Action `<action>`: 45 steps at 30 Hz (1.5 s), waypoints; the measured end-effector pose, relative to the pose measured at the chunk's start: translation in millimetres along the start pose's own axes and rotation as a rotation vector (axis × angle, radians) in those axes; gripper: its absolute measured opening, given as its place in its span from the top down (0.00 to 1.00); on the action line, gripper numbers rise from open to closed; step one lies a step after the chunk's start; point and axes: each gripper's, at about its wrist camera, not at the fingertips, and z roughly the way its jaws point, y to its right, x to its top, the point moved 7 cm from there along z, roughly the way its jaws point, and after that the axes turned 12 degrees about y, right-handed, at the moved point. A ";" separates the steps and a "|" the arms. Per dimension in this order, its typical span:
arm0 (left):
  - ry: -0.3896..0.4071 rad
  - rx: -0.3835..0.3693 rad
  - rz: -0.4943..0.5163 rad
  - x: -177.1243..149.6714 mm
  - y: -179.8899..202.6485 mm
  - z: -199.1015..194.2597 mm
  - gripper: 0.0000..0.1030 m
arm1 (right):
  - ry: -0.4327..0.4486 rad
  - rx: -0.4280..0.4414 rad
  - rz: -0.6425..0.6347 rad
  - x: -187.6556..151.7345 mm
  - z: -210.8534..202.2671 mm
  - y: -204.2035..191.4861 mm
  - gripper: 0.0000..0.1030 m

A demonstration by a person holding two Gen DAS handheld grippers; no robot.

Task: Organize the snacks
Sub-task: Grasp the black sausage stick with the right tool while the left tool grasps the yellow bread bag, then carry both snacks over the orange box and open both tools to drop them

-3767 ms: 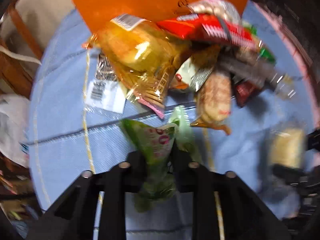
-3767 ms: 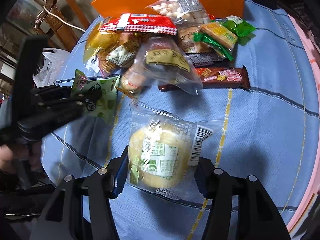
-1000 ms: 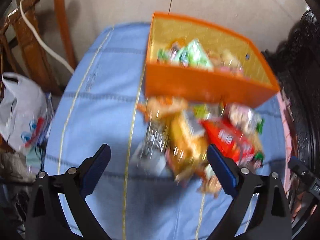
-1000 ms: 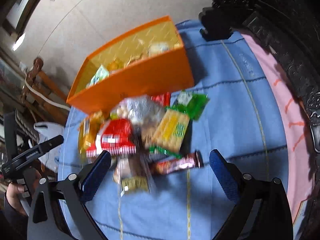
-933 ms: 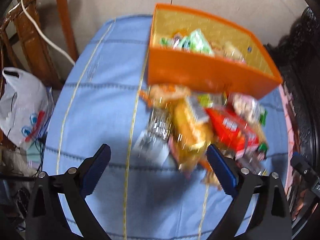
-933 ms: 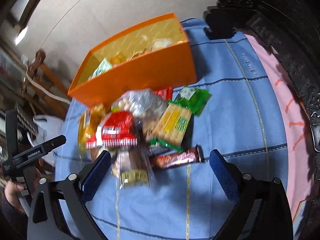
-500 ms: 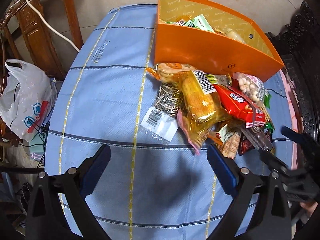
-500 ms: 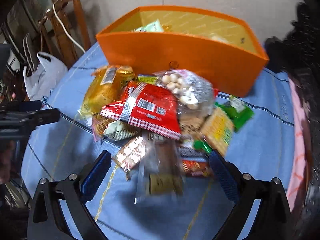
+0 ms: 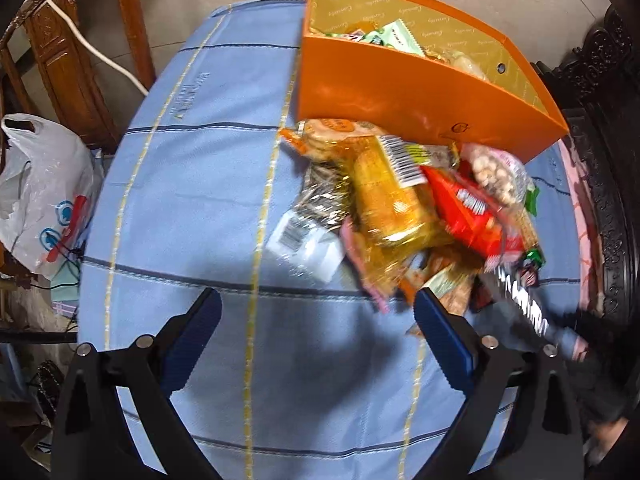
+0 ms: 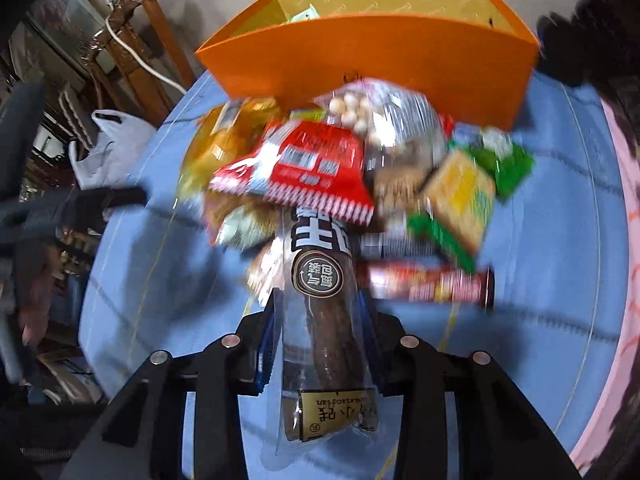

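Observation:
An orange box (image 9: 400, 84) with several snacks inside stands at the far side of the blue tablecloth (image 9: 192, 184); it also shows in the right wrist view (image 10: 372, 52). A pile of snack packets (image 9: 404, 208) lies in front of it. My left gripper (image 9: 316, 328) is open and empty, above bare cloth left of the pile. My right gripper (image 10: 320, 344) is shut on a clear packet with a dark sausage (image 10: 324, 320), held at the near edge of the pile (image 10: 320, 160). That packet shows blurred in the left wrist view (image 9: 520, 300).
A white plastic bag (image 9: 40, 196) and wooden chair frames (image 9: 68, 52) stand left of the table. Dark carved furniture (image 9: 608, 160) is on the right. A pink cloth edge (image 10: 624, 240) borders the table's right side.
Both grippers let go of earlier snacks, which are now in the box. In the last half second my right gripper came down to the pile and shut on the sausage packet.

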 end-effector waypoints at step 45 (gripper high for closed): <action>-0.028 -0.112 -0.163 -4.6 -11.2 3.0 0.65 | 0.046 0.129 0.153 -15.9 -37.0 -21.8 0.70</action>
